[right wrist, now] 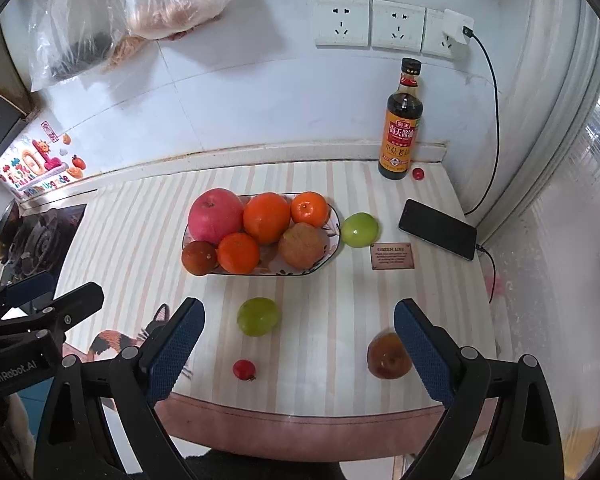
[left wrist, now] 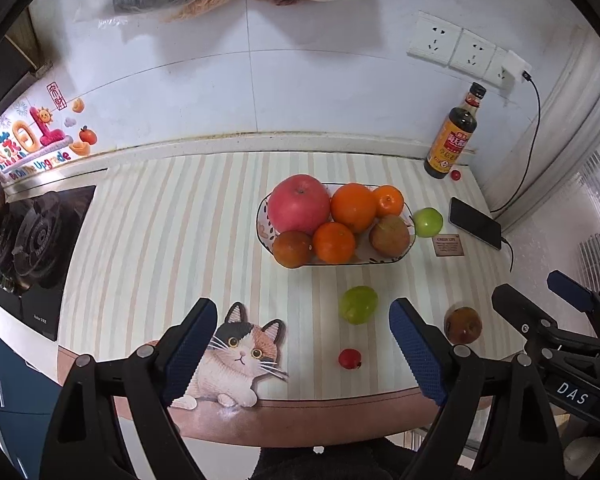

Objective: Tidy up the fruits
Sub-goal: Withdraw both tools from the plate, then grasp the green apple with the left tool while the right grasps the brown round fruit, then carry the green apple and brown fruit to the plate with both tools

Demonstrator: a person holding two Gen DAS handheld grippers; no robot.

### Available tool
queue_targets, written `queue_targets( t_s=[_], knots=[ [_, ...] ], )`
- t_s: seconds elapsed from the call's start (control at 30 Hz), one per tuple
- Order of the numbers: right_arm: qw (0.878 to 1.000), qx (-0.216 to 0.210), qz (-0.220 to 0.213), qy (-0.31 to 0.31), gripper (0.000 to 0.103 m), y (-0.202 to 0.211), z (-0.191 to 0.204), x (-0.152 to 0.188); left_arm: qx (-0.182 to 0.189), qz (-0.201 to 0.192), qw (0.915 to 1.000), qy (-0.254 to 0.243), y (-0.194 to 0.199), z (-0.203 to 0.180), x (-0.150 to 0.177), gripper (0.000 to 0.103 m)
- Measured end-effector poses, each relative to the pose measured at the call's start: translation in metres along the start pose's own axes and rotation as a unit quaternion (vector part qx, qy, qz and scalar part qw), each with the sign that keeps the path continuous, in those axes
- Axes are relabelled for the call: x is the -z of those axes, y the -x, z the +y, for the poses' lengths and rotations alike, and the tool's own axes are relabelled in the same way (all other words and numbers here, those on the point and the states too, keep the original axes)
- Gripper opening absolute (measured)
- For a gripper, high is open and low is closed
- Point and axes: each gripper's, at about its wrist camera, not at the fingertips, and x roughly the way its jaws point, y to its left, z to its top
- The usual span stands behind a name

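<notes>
A white oval plate (left wrist: 265, 207) (right wrist: 334, 222) on the striped mat holds a red apple (left wrist: 299, 203) (right wrist: 215, 214), three oranges, a dark fruit and a brownish fruit. Loose on the mat lie a green fruit (left wrist: 358, 304) (right wrist: 258, 316), a small red fruit (left wrist: 349, 359) (right wrist: 244, 369), a brown-red fruit (left wrist: 463, 325) (right wrist: 387, 357) and a green apple (left wrist: 428, 222) (right wrist: 359, 229) right of the plate. My left gripper (left wrist: 305, 350) is open and empty above the mat's front edge. My right gripper (right wrist: 298, 348) is open and empty, with the brown-red fruit beside its right finger.
A soy sauce bottle (right wrist: 401, 124) stands at the back right with a tiny red fruit (right wrist: 418, 173) beside it. A phone (right wrist: 438, 229) on a charging cable lies right. A gas stove (left wrist: 32, 240) is left. Plastic bags (right wrist: 168, 0) hang on the wall.
</notes>
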Motion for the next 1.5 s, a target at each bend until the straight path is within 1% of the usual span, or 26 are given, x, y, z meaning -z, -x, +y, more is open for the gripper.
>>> queue_targets(
  t_s=[0.2,0.23,0.27,0.3,0.4,0.5,0.6,0.63,0.77,0.83,0.87,0.9,0.93,0.97,1.03,1.13,1.2,1.23,1.27,1.3,1.33,1.37,1.43,1.5],
  knots=[
    [1.000,-0.017,-0.004,-0.011,0.098,0.008,-0.003,0.004,0.002,0.001,1.0000,0.003,0.000,-0.002,0.004,0.088],
    [1.000,-0.020,-0.003,-0.016,0.100,0.007,-0.006,0.004,0.004,0.002,1.0000,0.004,-0.001,-0.002,0.004,0.088],
    [0.999,-0.029,-0.002,-0.025,0.101,0.006,-0.010,0.004,0.005,0.005,1.0000,0.003,-0.004,-0.004,0.003,0.098],
    [0.999,-0.037,0.000,-0.037,0.101,0.003,-0.017,0.003,0.007,0.010,0.9999,0.001,-0.009,-0.005,0.002,0.103],
    [0.997,-0.037,0.017,-0.062,0.101,-0.012,-0.038,0.001,0.000,0.014,0.9999,-0.004,-0.024,-0.012,0.001,0.103],
    [0.994,-0.035,0.039,-0.092,0.101,-0.034,-0.064,0.003,-0.004,0.038,0.9992,-0.010,-0.051,-0.020,0.000,0.103],
    [0.989,-0.033,0.072,-0.122,0.101,-0.067,-0.093,0.009,-0.006,0.071,0.9972,-0.024,-0.087,-0.031,0.001,0.103],
    [0.987,-0.023,0.091,-0.133,0.101,-0.083,-0.106,0.014,-0.007,0.082,0.9962,-0.030,-0.098,-0.034,0.001,0.103],
    [0.978,-0.007,0.129,-0.165,0.101,-0.123,-0.139,0.032,-0.017,0.126,0.9907,-0.049,-0.149,-0.050,0.003,0.103],
    [0.973,-0.001,0.150,-0.174,0.094,-0.143,-0.151,0.044,-0.017,0.142,0.9881,-0.057,-0.169,-0.058,0.004,0.103],
    [0.971,-0.003,0.161,-0.178,0.091,-0.153,-0.155,0.049,-0.015,0.148,0.9872,-0.059,-0.175,-0.060,0.004,0.103],
    [0.969,-0.004,0.169,-0.182,0.086,-0.159,-0.157,0.053,-0.011,0.158,0.9855,-0.061,-0.185,-0.063,0.004,0.103],
    [0.966,-0.008,0.178,-0.187,0.084,-0.167,-0.159,0.058,-0.008,0.167,0.9840,-0.061,-0.192,-0.065,0.004,0.103],
    [0.963,-0.013,0.190,-0.193,0.084,-0.176,-0.161,0.064,-0.004,0.177,0.9823,-0.061,-0.201,-0.069,0.004,0.103],
    [0.959,-0.018,0.201,-0.199,0.084,-0.185,-0.160,0.072,-0.003,0.194,0.9788,-0.065,-0.217,-0.075,0.004,0.103],
    [0.956,-0.021,0.213,-0.200,0.084,-0.193,-0.157,0.079,-0.007,0.220,0.9724,-0.078,-0.239,-0.082,0.007,0.103],
    [0.953,-0.020,0.222,-0.204,0.084,-0.200,-0.156,0.084,-0.001,0.234,0.9689,-0.081,-0.250,-0.086,0.010,0.102],
    [0.952,-0.023,0.226,-0.205,0.084,-0.202,-0.155,0.086,0.000,0.237,0.9681,-0.082,-0.254,-0.087,0.011,0.098],
    [0.951,-0.023,0.229,-0.206,0.084,-0.205,-0.154,0.088,0.001,0.239,0.9675,-0.083,-0.257,-0.089,0.013,0.084],
    [0.951,-0.021,0.231,-0.202,0.084,-0.209,-0.153,0.088,0.005,0.240,0.9674,-0.082,-0.259,-0.089,0.014,0.072],
    [0.952,-0.020,0.232,-0.200,0.082,-0.210,-0.151,0.089,0.017,0.242,0.9672,-0.075,-0.261,-0.088,0.016,0.059],
    [0.952,-0.020,0.233,-0.196,0.080,-0.213,-0.149,0.090,0.024,0.242,0.9675,-0.069,-0.261,-0.088,0.016,0.056],
    [0.955,-0.003,0.232,-0.183,0.070,-0.213,-0.145,0.091,0.015,0.236,0.9690,-0.071,-0.257,-0.087,0.018,0.056],
    [0.957,-0.004,0.229,-0.180,0.070,-0.214,-0.145,0.091,0.013,0.233,0.9700,-0.069,-0.254,-0.082,0.021,0.056]
  ],
)
